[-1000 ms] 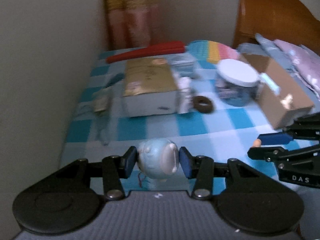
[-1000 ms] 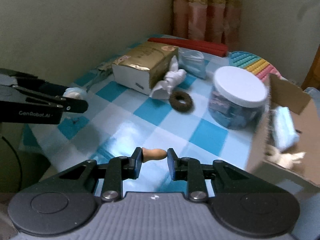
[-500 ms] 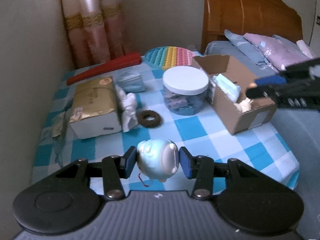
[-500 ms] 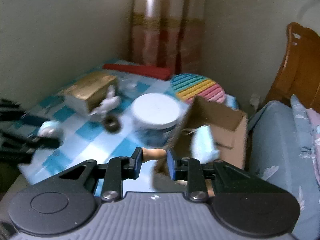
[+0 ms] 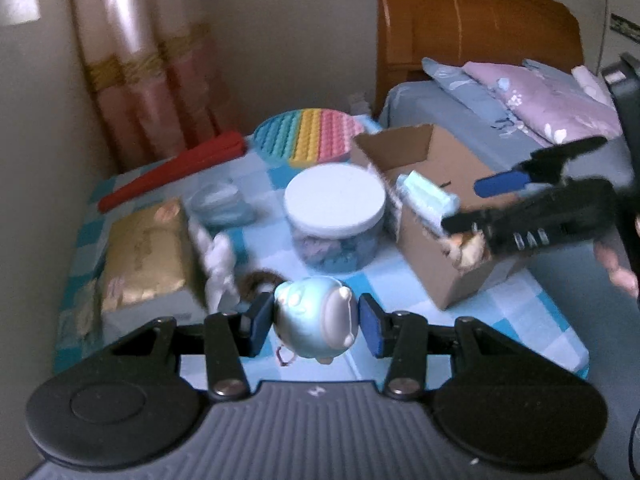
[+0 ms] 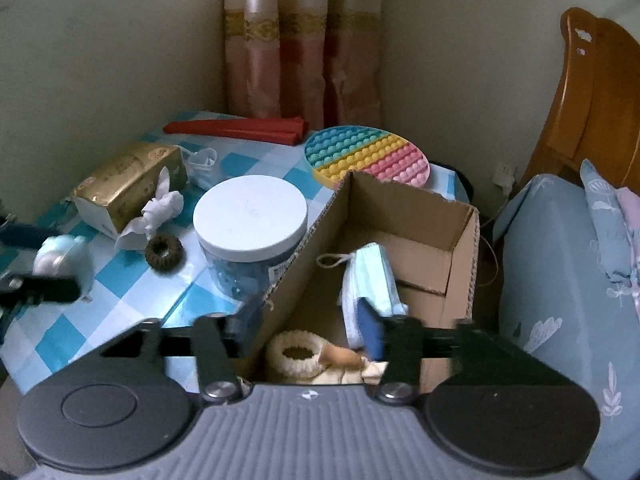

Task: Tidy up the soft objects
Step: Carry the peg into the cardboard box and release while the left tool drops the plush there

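Checked cloth (image 5: 516, 320) over a corner table, curtain behind, bed to the right; left to right across it: gold tissue pack (image 5: 144, 252), brown hair tie (image 6: 163, 253), lidded jar (image 5: 334, 220), open box (image 6: 404, 264).

Left claw (image 5: 316, 324) clamped on the pale blue toy (image 5: 316, 320), near edge of the table, box ahead and to its right, jar between the two.

Right claw (image 6: 304, 328) over the box, jaws opening, nothing pressed between them; tan piece (image 6: 340, 356) lying just under them beside a cream scrunchie (image 6: 296, 354), mask (image 6: 370, 280) further in.

Judged next: toy to the box; path up and rightward, clear of the jar and of the right claw; no long axis to mind on the round toy.
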A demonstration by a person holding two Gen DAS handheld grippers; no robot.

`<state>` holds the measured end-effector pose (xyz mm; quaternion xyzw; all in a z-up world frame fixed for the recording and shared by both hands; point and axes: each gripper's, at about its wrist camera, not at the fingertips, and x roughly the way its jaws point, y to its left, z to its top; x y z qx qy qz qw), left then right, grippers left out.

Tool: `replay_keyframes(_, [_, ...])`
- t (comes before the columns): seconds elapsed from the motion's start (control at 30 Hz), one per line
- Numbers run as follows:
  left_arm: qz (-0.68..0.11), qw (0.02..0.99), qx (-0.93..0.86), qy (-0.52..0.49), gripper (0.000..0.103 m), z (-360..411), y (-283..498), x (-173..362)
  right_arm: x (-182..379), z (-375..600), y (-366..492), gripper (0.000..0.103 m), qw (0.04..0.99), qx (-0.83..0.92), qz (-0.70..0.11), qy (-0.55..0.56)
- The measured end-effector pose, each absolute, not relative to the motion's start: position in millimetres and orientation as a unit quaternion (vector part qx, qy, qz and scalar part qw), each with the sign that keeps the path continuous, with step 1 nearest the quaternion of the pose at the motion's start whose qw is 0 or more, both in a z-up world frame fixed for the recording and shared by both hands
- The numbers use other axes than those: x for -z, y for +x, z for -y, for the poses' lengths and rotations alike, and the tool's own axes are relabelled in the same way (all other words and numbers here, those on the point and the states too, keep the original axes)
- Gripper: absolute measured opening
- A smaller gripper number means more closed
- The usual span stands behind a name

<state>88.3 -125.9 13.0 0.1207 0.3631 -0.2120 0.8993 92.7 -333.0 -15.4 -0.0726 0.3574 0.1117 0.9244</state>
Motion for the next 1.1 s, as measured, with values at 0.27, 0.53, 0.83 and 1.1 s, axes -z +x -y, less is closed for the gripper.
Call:
replay_keyframes(0.27, [-0.335, 0.889, 0.282, 0.137, 0.046, 180, 127, -40, 10, 351, 77, 0.100, 0.927, -0.128, -0.350, -0.045])
replay_keyframes(0.53, [-0.351, 0.857, 0.341, 0.159, 0.046, 260, 186, -36, 17, 356, 73, 0.101, 0.924, -0.123, -0.357, -0.054])
replay_keyframes(0.83, [-0.390, 0.835, 0.355, 0.159, 0.073, 306, 233, -9, 25, 357, 71, 0.101, 0.923, -0.119, -0.360, -0.065])
replay_keyframes(1.1, [-0.366, 0.853, 0.344, 0.138, 0.086, 284, 226, -26, 22, 357, 70, 0.101, 0.923, -0.120, -0.360, -0.058])
